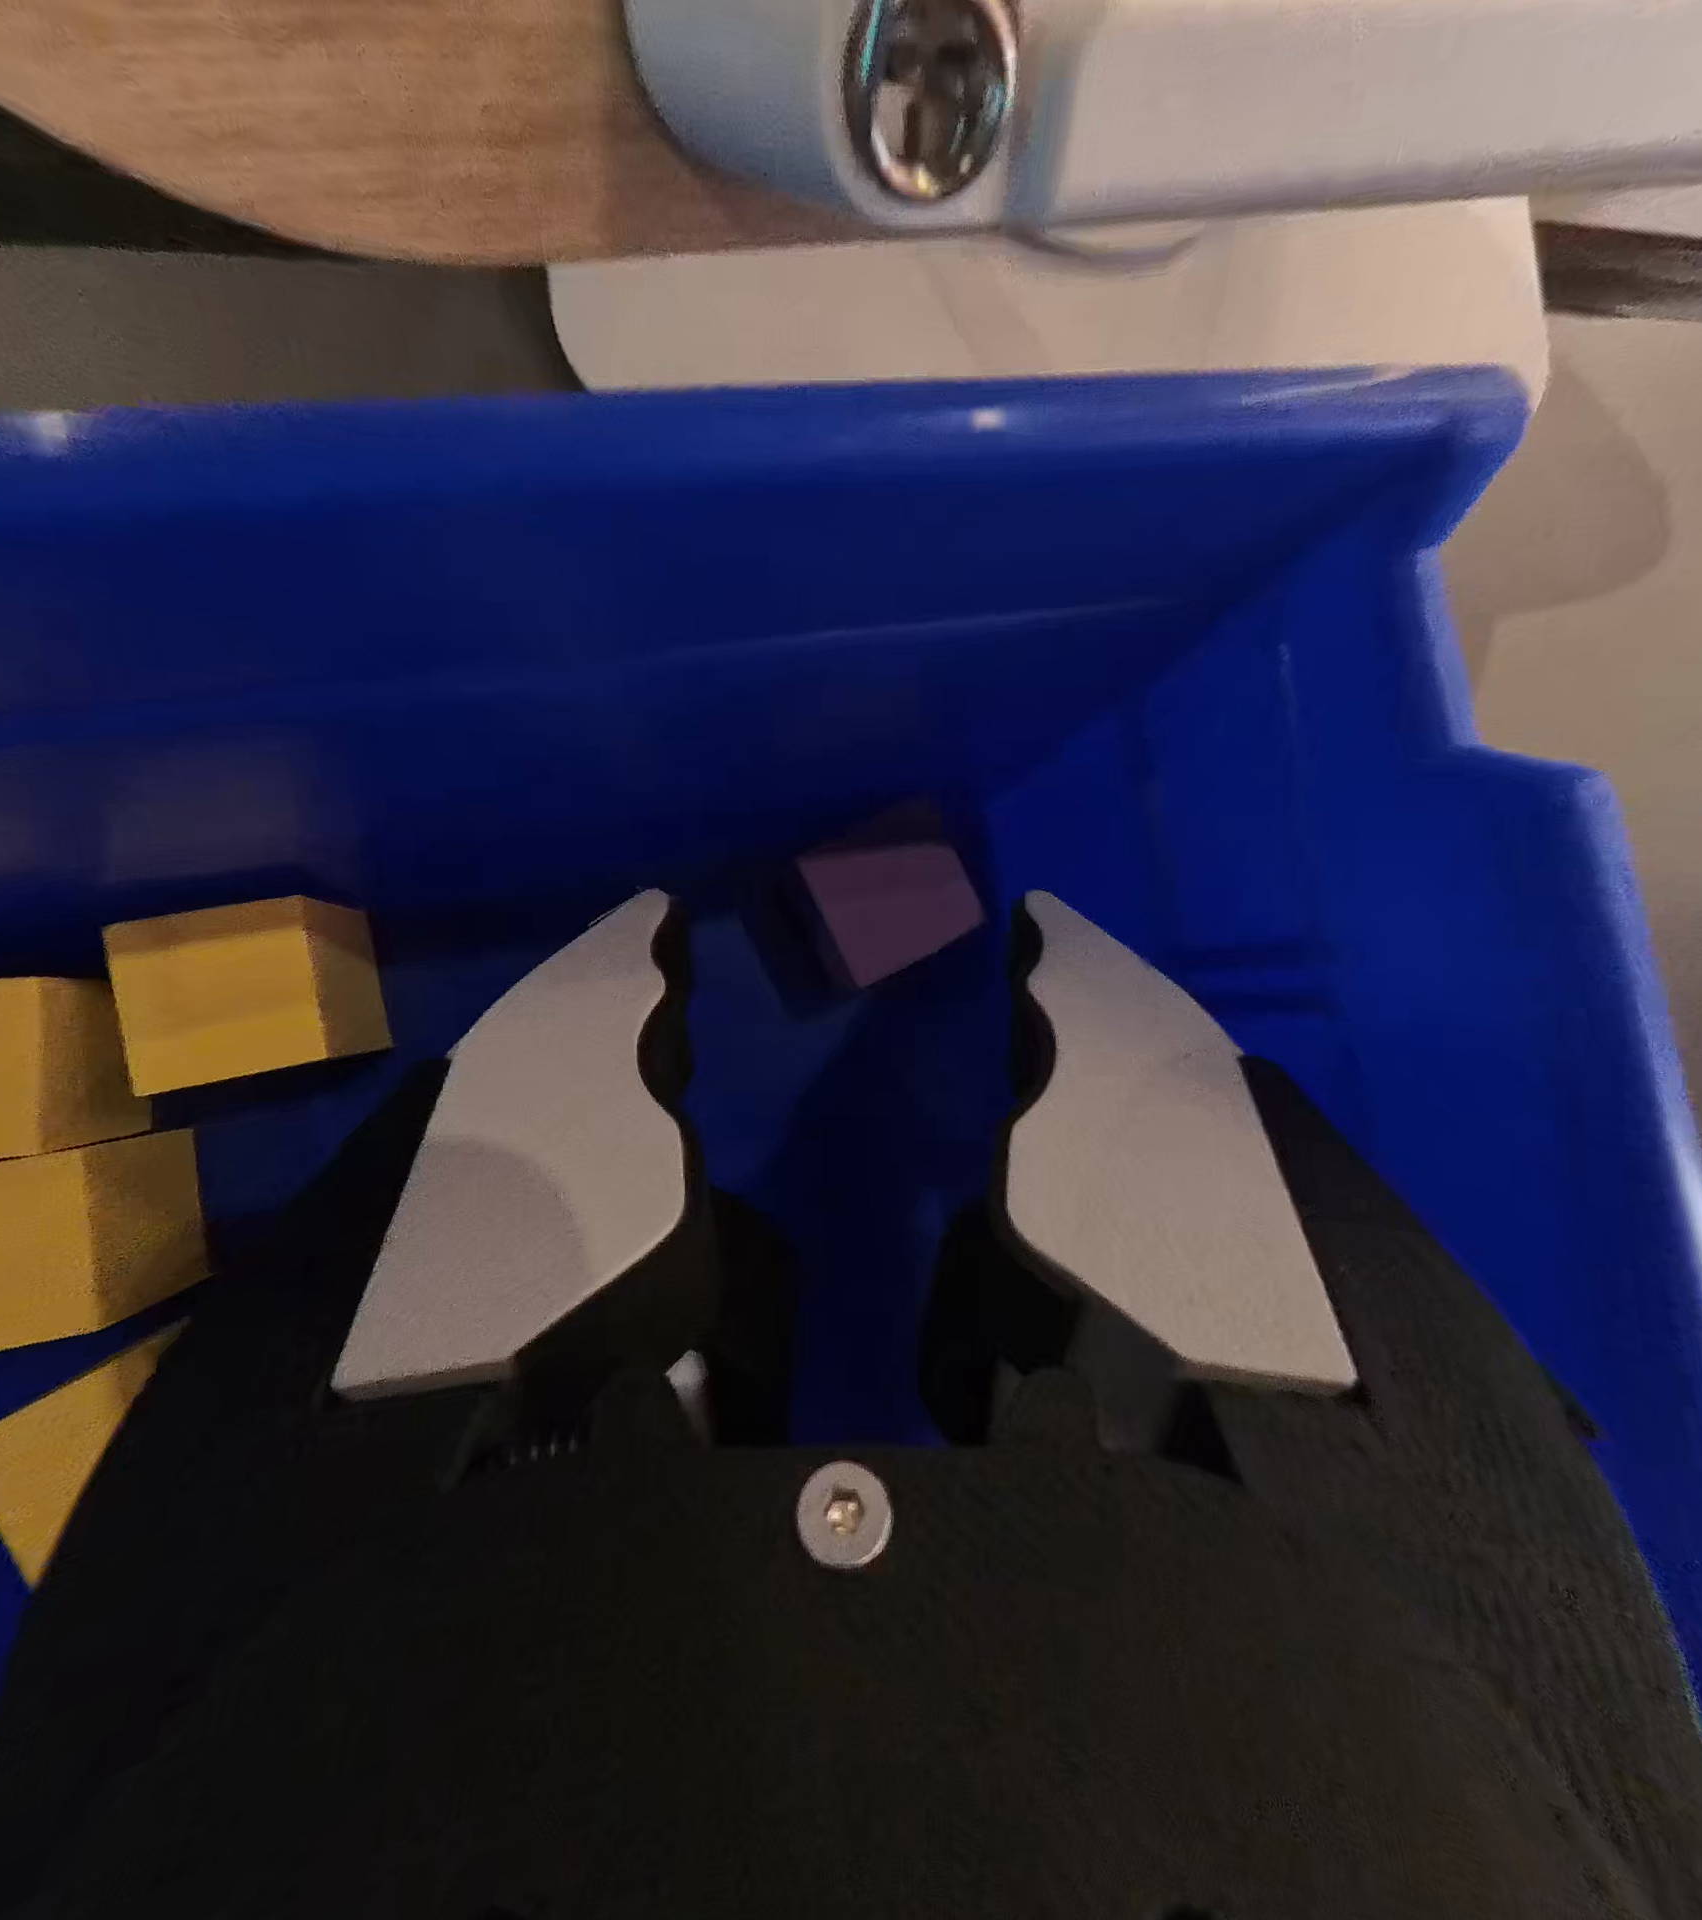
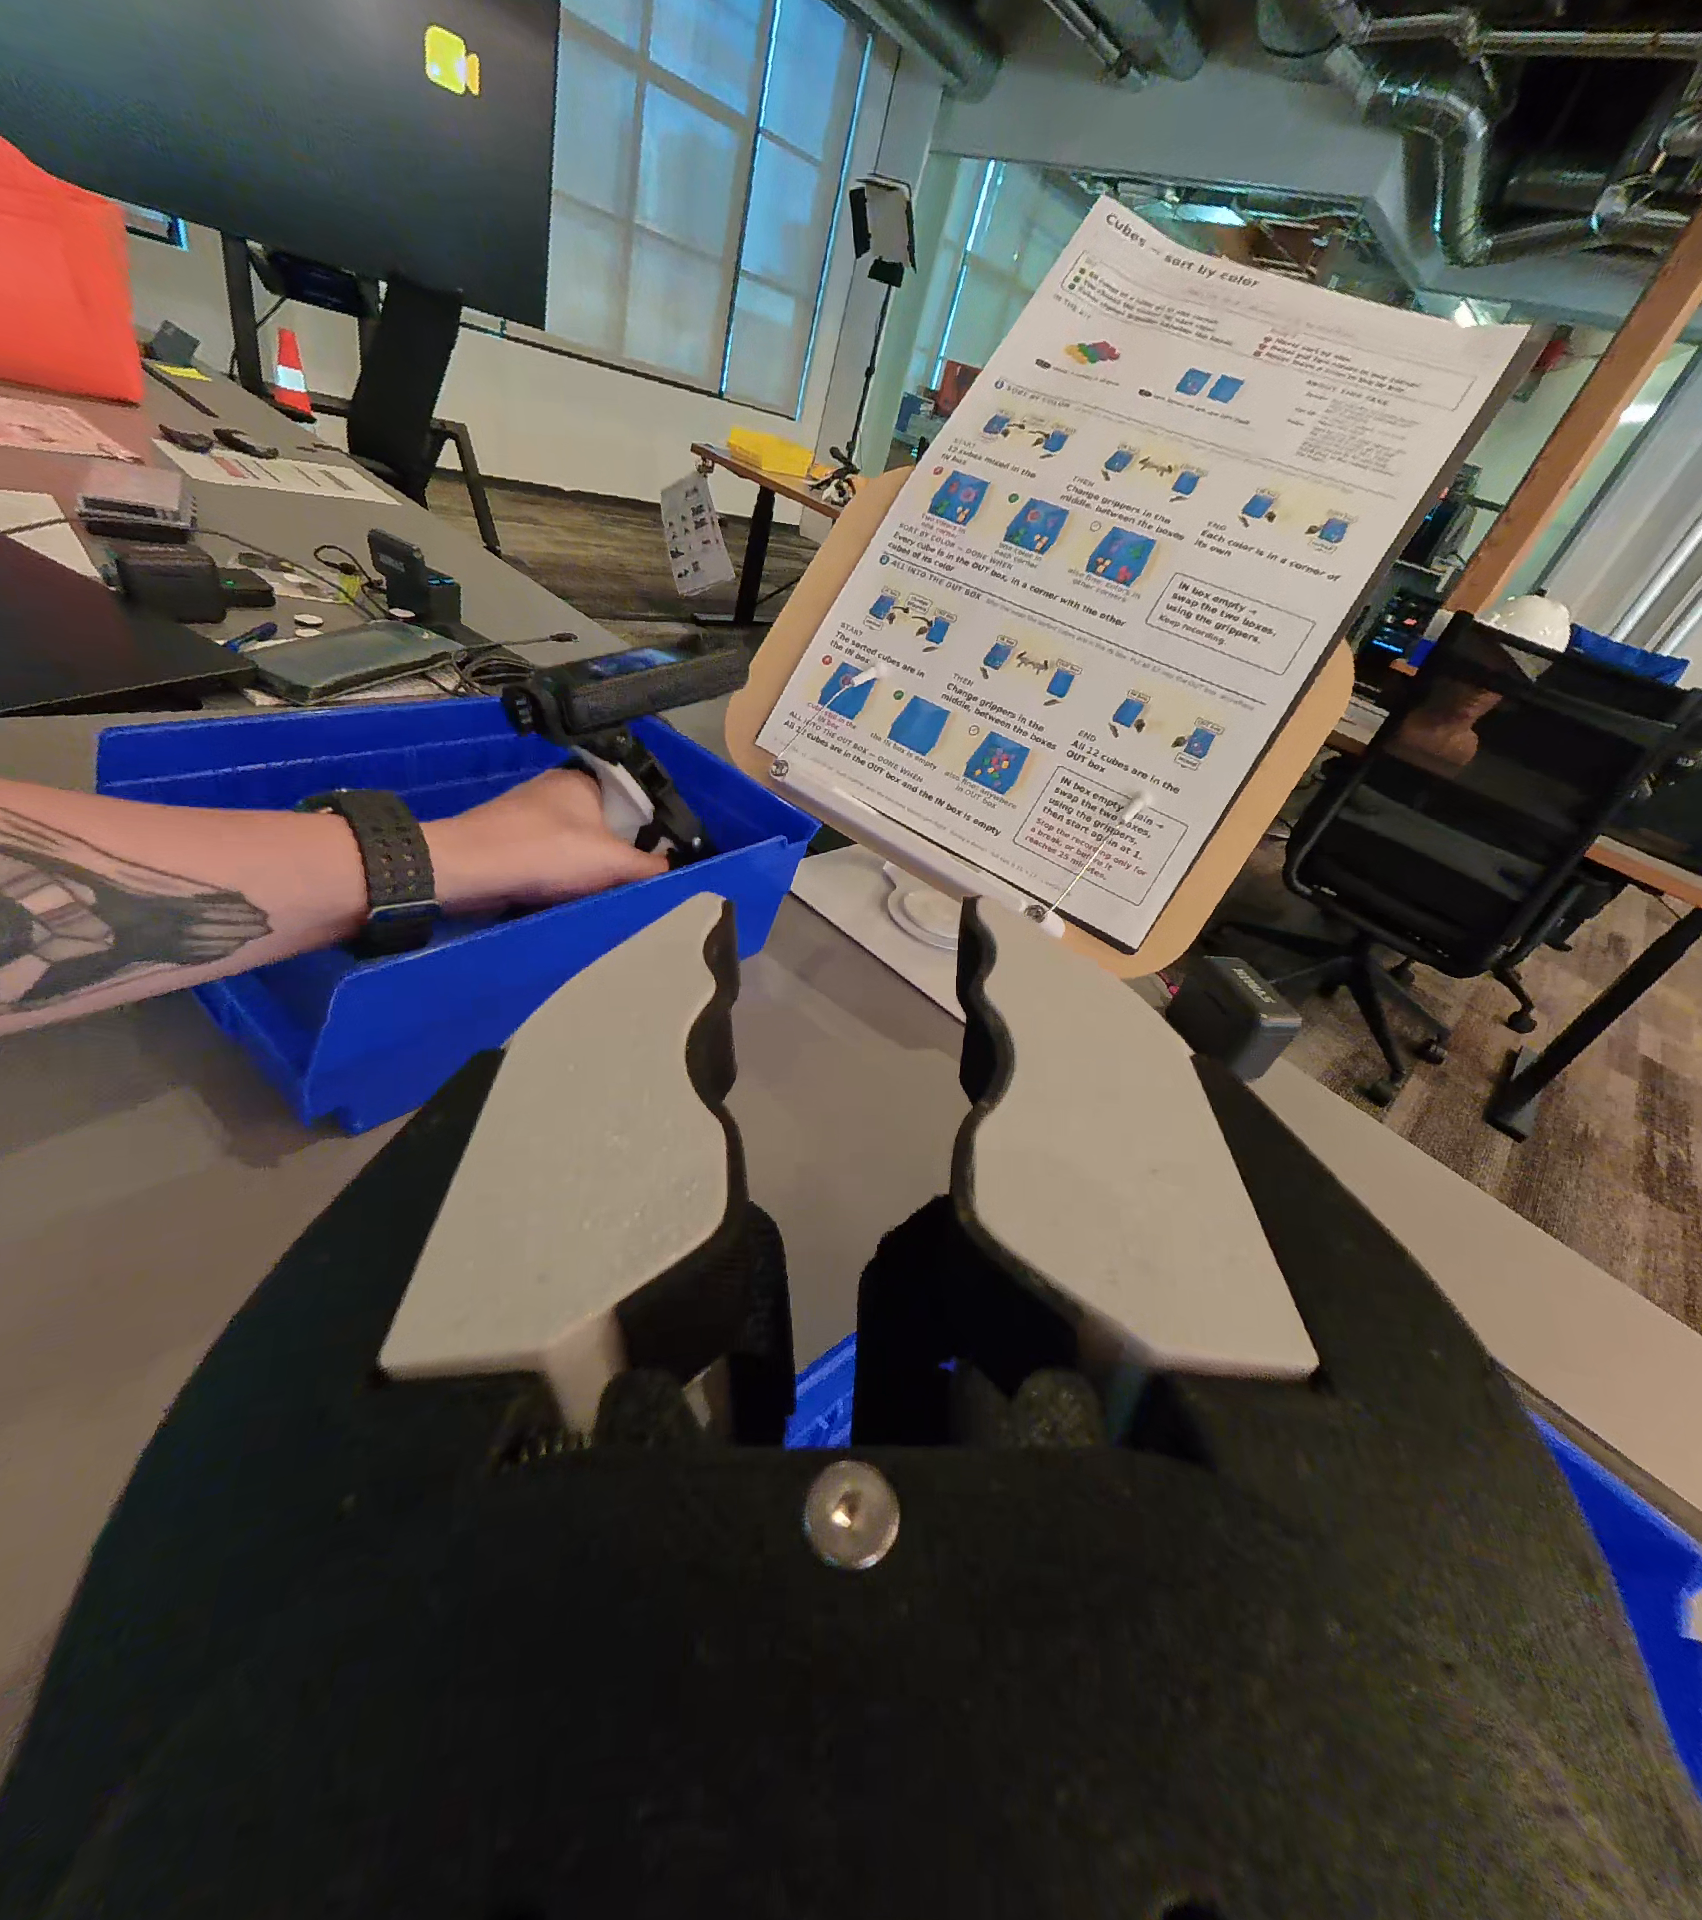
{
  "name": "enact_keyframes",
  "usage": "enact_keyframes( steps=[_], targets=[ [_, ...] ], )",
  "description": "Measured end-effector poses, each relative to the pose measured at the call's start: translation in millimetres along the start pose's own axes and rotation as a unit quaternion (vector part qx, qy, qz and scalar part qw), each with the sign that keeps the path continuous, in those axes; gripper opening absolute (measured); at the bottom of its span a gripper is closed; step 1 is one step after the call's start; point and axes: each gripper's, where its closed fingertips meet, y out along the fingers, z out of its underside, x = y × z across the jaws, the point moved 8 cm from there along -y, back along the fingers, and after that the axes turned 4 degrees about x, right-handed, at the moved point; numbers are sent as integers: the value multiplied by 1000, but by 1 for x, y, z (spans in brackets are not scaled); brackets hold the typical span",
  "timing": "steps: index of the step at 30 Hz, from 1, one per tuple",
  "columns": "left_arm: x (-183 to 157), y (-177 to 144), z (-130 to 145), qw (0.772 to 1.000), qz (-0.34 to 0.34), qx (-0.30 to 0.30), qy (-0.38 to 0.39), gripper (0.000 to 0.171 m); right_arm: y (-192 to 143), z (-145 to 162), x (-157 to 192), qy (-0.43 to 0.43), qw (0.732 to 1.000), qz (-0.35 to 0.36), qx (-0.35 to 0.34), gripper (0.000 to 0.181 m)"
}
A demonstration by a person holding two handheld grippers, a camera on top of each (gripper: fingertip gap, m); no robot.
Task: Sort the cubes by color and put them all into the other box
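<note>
The left hand-held gripper (image 1: 842, 914) is inside a blue bin (image 1: 826, 582), jaws parted and empty. A purple cube (image 1: 888, 920) lies just ahead of its tips, slightly right of centre, near the bin's far wall. 4 yellow blocks (image 1: 244, 992) sit to its left. The right hand-held gripper (image 2: 842, 935) hangs above the grey desk (image 2: 99, 1299), released, holding nothing, well apart from the cube.

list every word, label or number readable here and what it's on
I won't quote writing; only where it stands.
Sheet on the stand: printed headings and captions.
Papers, far left: too blurred.
Black box under the stand: label, blurred.
Left wrist view, bin: none.
</note>
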Motion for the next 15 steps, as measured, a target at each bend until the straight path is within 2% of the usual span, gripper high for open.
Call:
enact_keyframes(
  steps=[4,5,6,11,15],
  targets=[
    [-1,6,4,1000,-17,-6,6,54,-6,-3,-2,-1,1000,4,-8,40],
    [-2,6,4,1000,-13,-6,9,49,-7,-4,-2,-1,1000,3,-10,40],
    [-1,6,4,1000,-7,-5,11,33,-8,-5,-2,-2,1000,4,-11,40],
    [5,2,6,1000,4,-17,4,31,-9,-5,-1,-4,1000,5,-8,40],
    [6,-16,6,998,59,-31,-5,30,0,1,4,-2,1000,-12,7,39]
  ],
)
